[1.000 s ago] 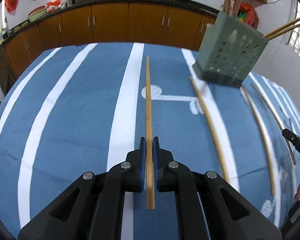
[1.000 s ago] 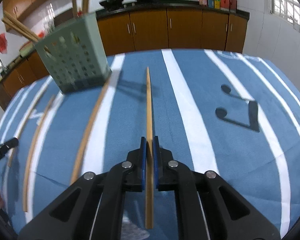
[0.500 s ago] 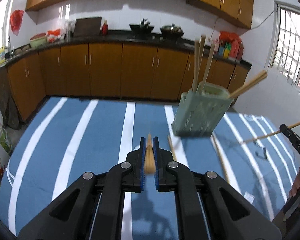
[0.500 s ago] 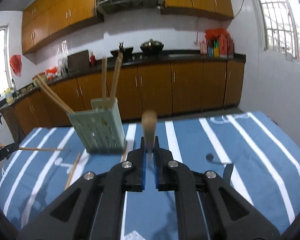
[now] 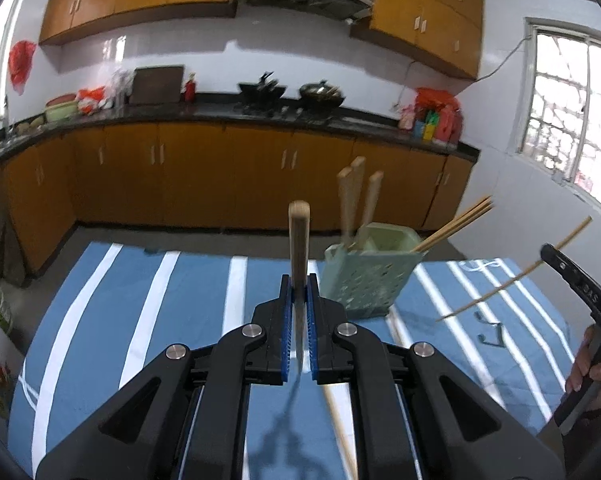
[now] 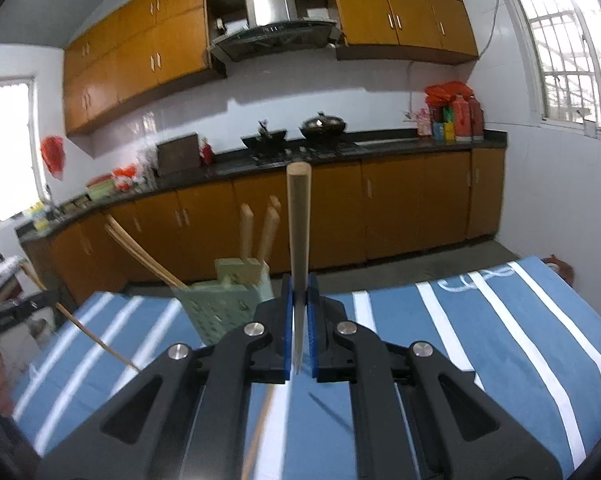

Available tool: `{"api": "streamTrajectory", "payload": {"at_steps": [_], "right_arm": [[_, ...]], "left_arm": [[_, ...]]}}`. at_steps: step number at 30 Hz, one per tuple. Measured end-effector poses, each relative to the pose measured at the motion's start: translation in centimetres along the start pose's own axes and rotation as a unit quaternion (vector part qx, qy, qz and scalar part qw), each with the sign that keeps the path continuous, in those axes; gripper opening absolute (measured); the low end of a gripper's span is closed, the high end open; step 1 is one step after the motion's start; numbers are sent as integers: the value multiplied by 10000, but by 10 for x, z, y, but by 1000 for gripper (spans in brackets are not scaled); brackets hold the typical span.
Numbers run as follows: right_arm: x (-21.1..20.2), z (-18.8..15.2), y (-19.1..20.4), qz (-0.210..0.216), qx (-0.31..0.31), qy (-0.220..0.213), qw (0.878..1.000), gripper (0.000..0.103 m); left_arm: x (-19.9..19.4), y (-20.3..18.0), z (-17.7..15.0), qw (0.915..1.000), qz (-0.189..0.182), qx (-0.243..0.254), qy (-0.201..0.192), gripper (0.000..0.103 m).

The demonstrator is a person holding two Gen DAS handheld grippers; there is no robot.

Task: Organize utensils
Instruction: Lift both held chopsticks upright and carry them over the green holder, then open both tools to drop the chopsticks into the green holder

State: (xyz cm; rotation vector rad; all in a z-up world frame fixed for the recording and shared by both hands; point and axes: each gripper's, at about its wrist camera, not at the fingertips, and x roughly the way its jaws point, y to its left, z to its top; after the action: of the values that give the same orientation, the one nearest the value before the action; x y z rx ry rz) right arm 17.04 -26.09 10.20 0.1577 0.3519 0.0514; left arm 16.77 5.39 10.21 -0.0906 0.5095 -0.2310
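Note:
My left gripper (image 5: 299, 312) is shut on a wooden chopstick (image 5: 298, 248) that points forward and up, lifted above the table. My right gripper (image 6: 299, 312) is shut on another chopstick (image 6: 298, 232), also raised. The green perforated utensil holder (image 5: 364, 276) stands on the blue striped cloth just right of the left gripper, with several chopsticks in it. In the right wrist view the holder (image 6: 228, 300) is left of my gripper. The right gripper (image 5: 580, 292) with its chopstick (image 5: 516, 276) shows at the right edge of the left wrist view.
More chopsticks lie on the blue striped tablecloth (image 5: 160, 320), one below my left gripper (image 5: 340, 432) and one below my right (image 6: 260, 432). Kitchen cabinets (image 5: 220, 176) and a counter run behind the table. The table's far edge (image 6: 420, 280) is near the holder.
Both grippers have lifted their chopsticks off the cloth and tilted up from looking down at the table to looking level across it. The holder now sits lower and closer in both views.

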Motion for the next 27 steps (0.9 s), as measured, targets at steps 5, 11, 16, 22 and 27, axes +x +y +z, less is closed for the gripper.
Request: {"api": "streamTrajectory", "payload": {"at_steps": [5, 11, 16, 22, 27], "right_arm": [[-18, 37, 5, 615, 278, -218, 9975, 8], [-21, 73, 23, 781, 154, -675, 9945, 8], [8, 84, 43, 629, -132, -815, 9946, 8], [61, 80, 48, 502, -162, -468, 9975, 8], [81, 70, 45, 503, -127, -220, 9984, 8]], "left_arm": [[-19, -26, 26, 9985, -311, 185, -402, 7], [-18, -52, 64, 9934, -333, 199, -1076, 7], [4, -65, 88, 9888, -153, 53, -1486, 7], [34, -72, 90, 9879, -94, -106, -1541, 7], [51, -73, 78, 9913, -55, -49, -1312, 7]]}}
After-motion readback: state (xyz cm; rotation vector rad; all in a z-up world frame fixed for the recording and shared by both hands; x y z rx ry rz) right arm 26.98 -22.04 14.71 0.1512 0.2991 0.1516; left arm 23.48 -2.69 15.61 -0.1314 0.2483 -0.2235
